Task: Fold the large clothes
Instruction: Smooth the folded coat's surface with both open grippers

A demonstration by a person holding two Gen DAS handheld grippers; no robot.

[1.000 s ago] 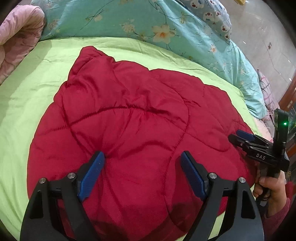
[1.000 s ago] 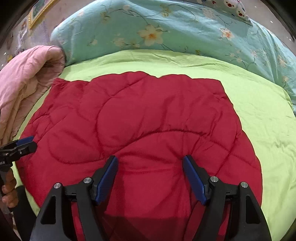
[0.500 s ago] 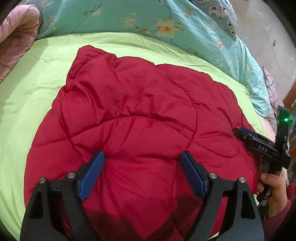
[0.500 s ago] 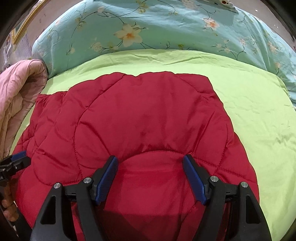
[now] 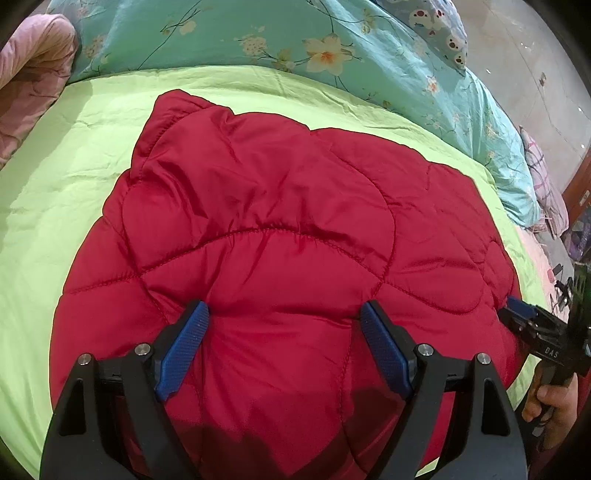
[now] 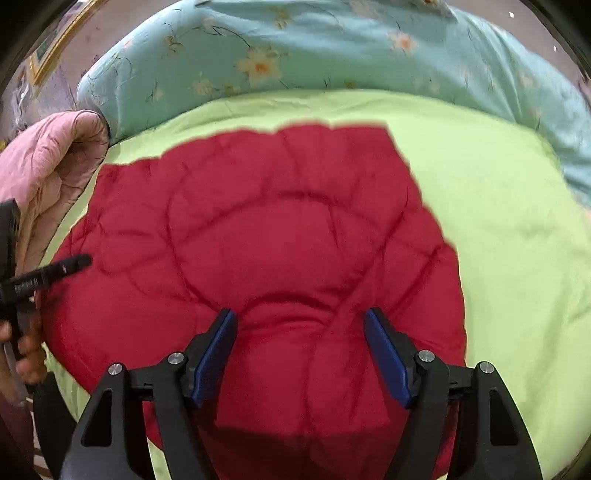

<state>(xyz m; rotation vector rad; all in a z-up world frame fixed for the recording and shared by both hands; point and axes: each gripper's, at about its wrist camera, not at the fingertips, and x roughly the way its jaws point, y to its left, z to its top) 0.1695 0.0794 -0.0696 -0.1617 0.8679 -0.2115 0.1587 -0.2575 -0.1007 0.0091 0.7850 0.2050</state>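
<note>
Red quilted jacket [image 5: 258, 229], right-wrist view blurred

One red puffy coat [image 5: 280, 236] is lying on one green sheet [image 5: 66, 155]. One blue blanket with flowers [image 5: 229, 33] is sitting behind it. One pink blanket [image 6: 44, 173] is resting at the side. One pillow with little bears [image 5: 436, 26] is peeking in. Two grippers are showing, the left gripper [image 5: 282, 314] and the right gripper [image 6: 301, 319]. Two hands [image 5: 554, 402] are holding them.

Red jacket [image 5: 280, 258] flatter, right gripper [image 6: 301, 325] shifted sideways
</note>
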